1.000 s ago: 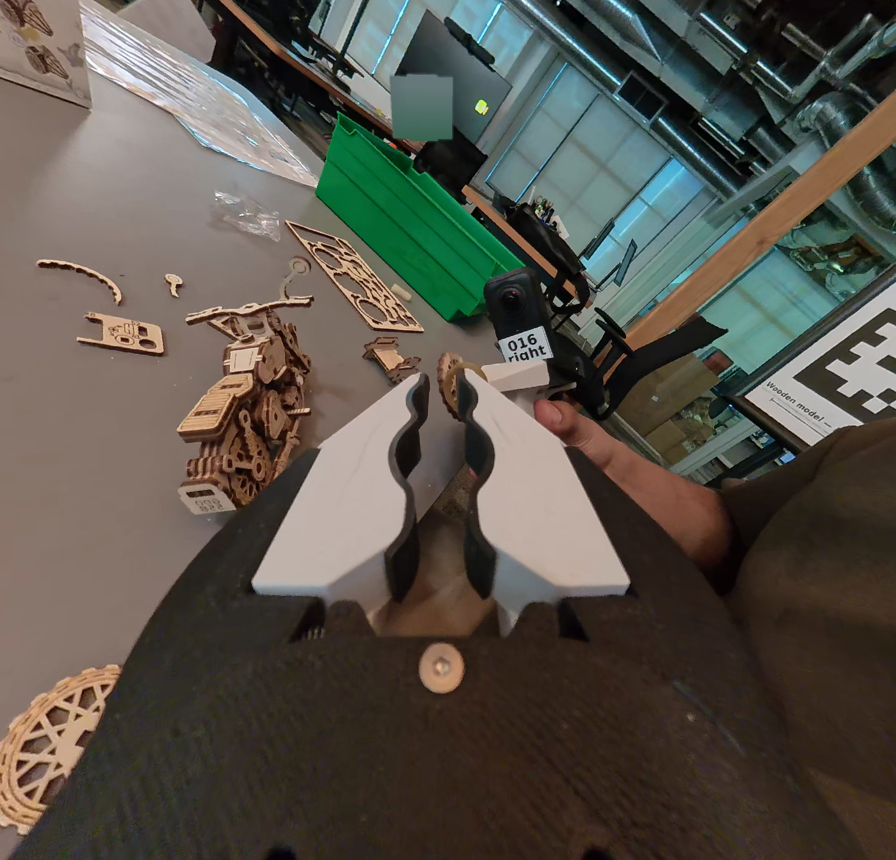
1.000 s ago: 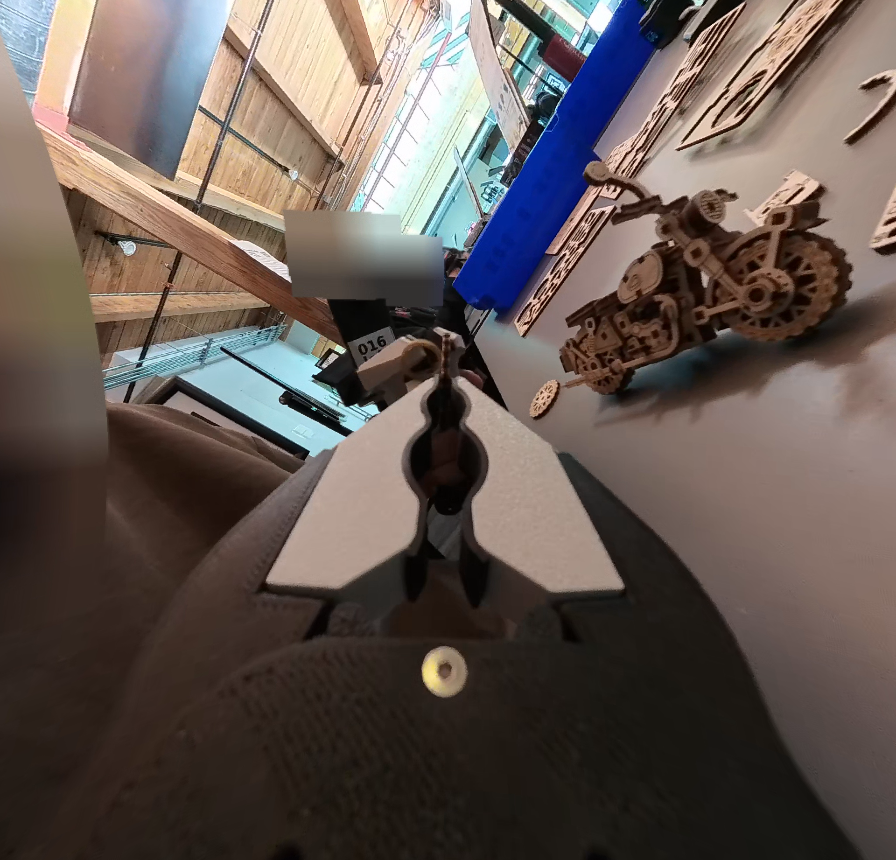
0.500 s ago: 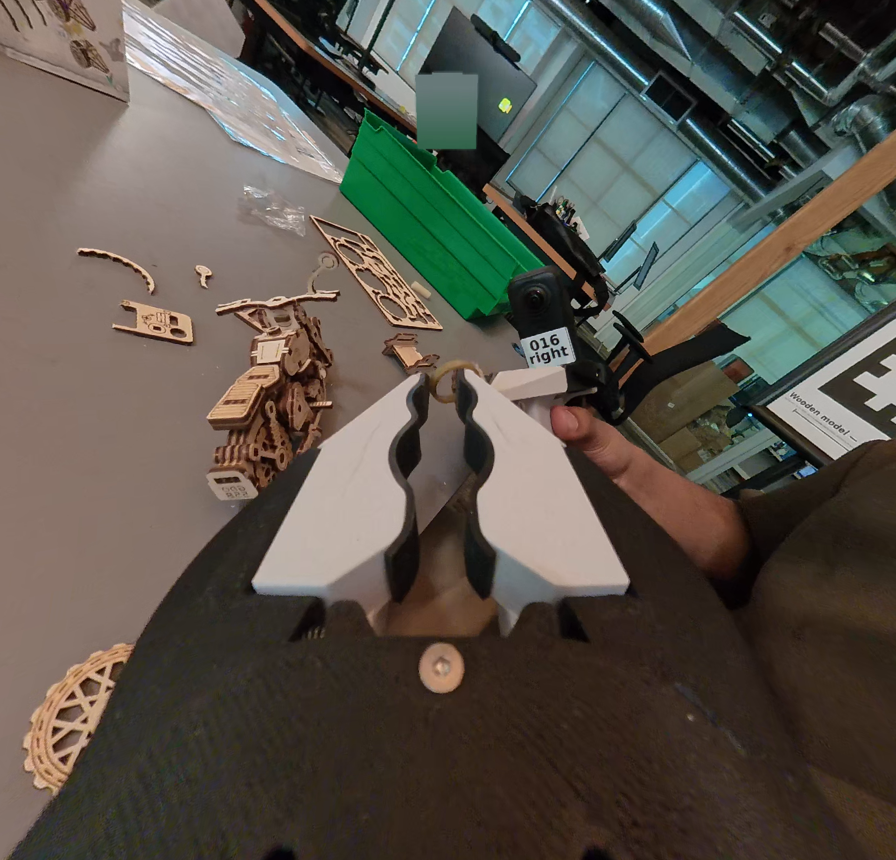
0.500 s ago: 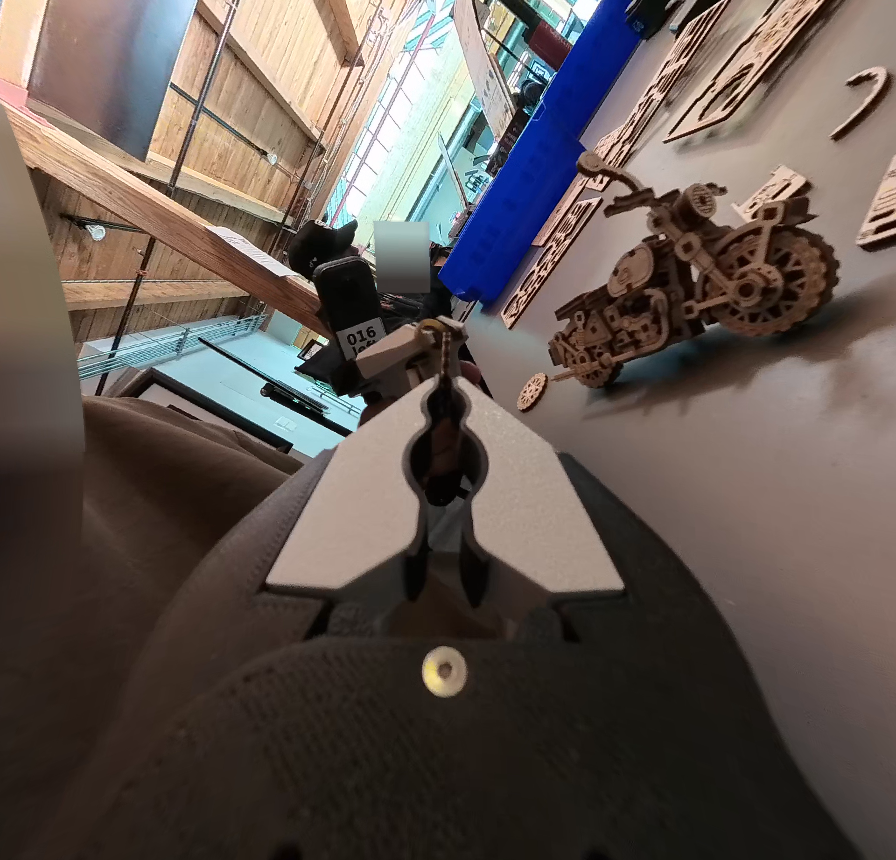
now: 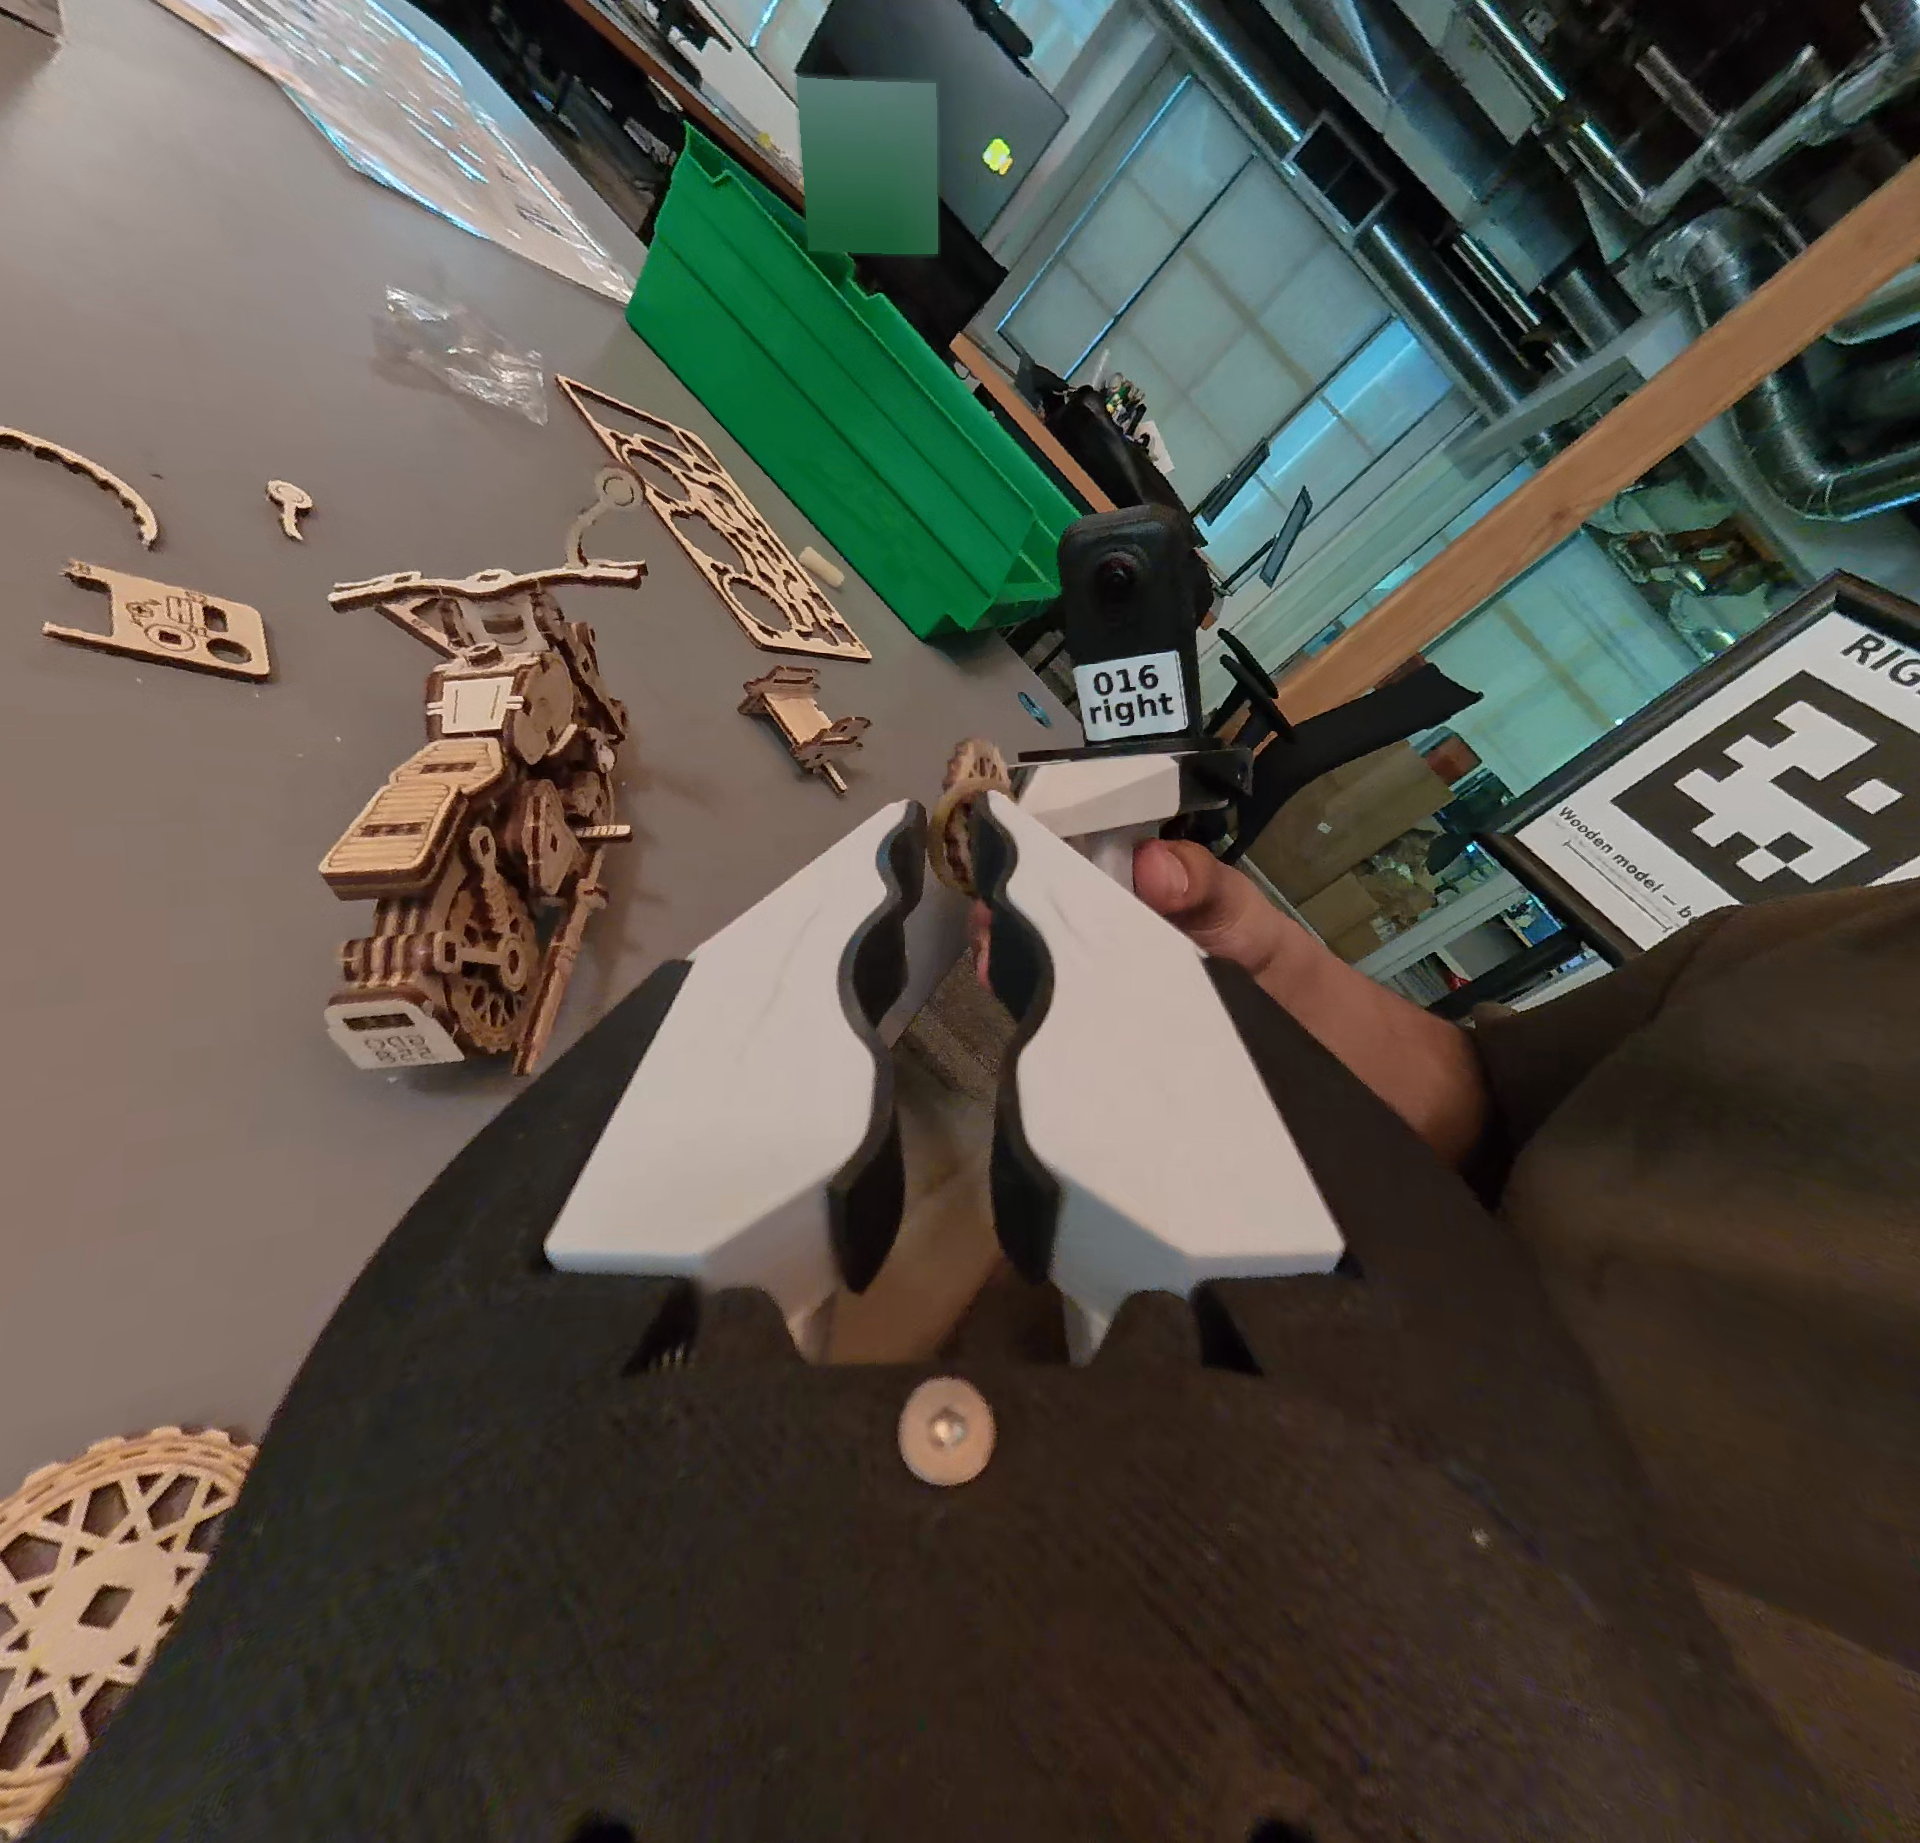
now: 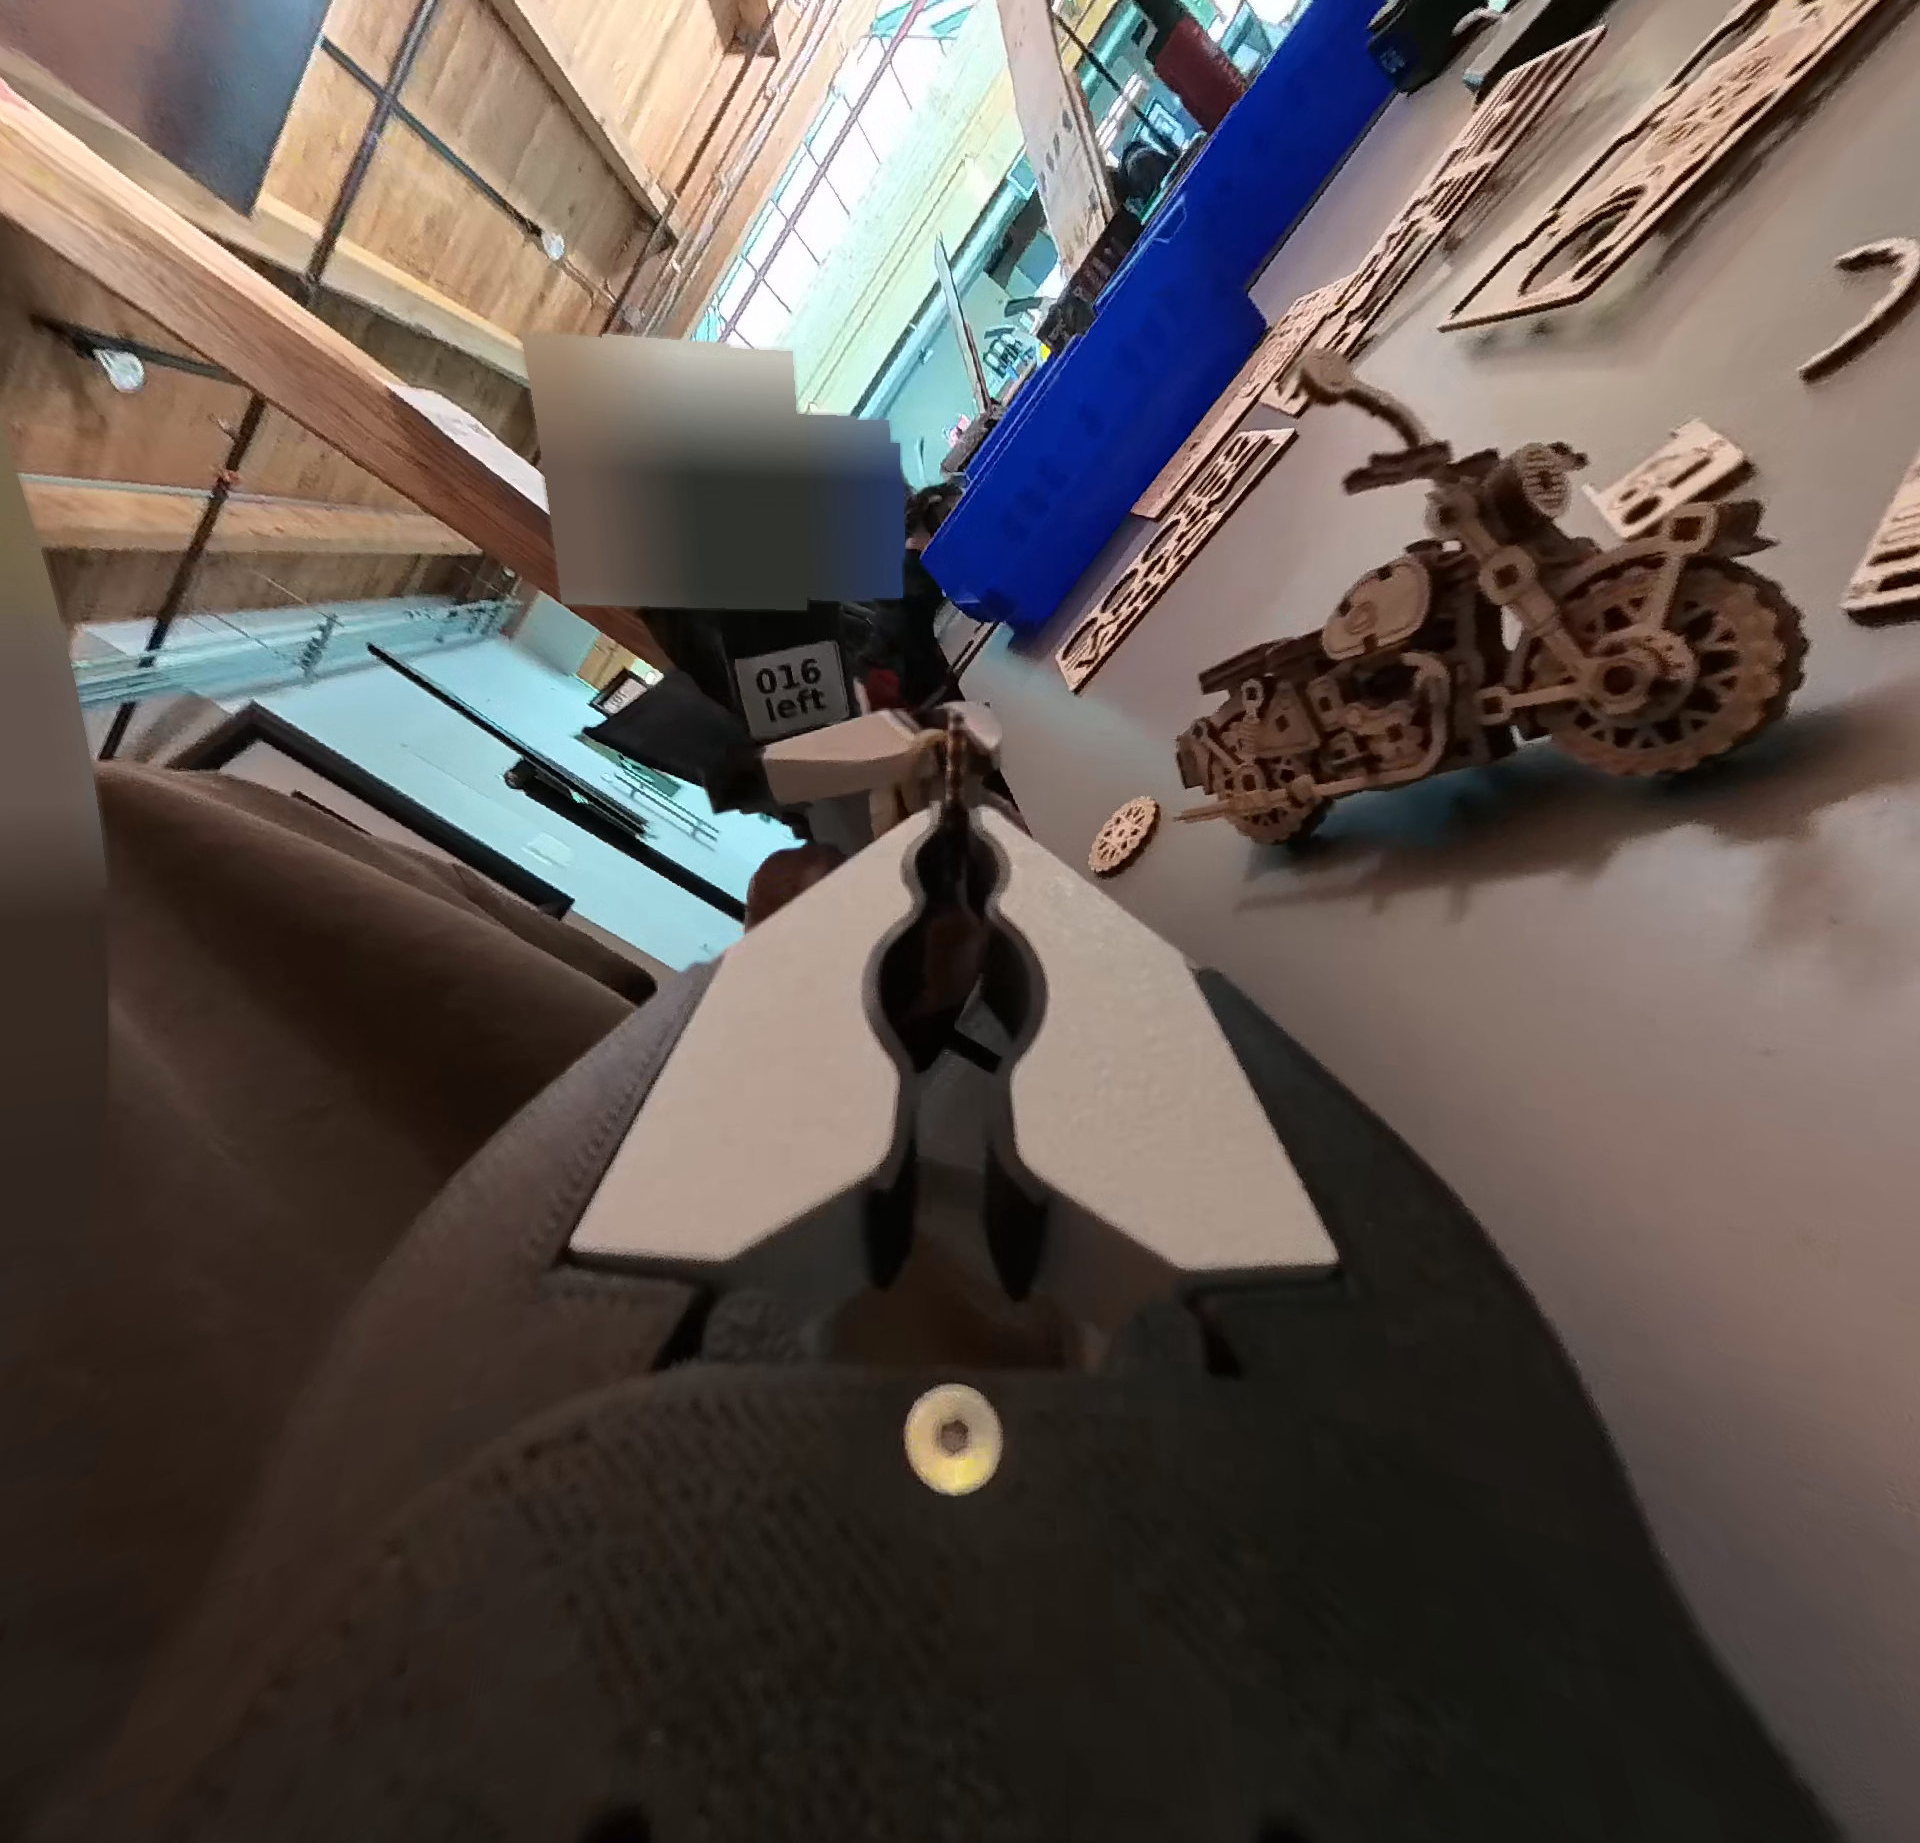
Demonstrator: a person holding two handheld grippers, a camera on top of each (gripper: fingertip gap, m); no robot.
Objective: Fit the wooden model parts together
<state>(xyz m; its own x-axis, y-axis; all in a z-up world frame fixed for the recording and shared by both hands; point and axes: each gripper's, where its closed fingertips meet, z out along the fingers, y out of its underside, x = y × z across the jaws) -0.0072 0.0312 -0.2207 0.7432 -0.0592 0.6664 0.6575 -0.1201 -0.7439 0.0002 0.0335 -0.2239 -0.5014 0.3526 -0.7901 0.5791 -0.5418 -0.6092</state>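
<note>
Right now both grippers meet at one small wooden gear (image 5: 961, 825): right gripper (image 6: 954, 837) clamps it edge-on at its fingertips, left gripper (image 5: 948, 825) tips pinch its rim. Wooden motorcycle model (image 6: 1496, 650) stands on grey table (image 6: 1558, 1118), off right gripper's right side.

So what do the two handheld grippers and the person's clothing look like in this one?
Each gripper, left and right, has a textured black body with a silver screw, two pale grey wedge-shaped fingers with wavy black inner pads, and a black camera on top carrying a white label. The sleeve is dark olive-brown.
</note>
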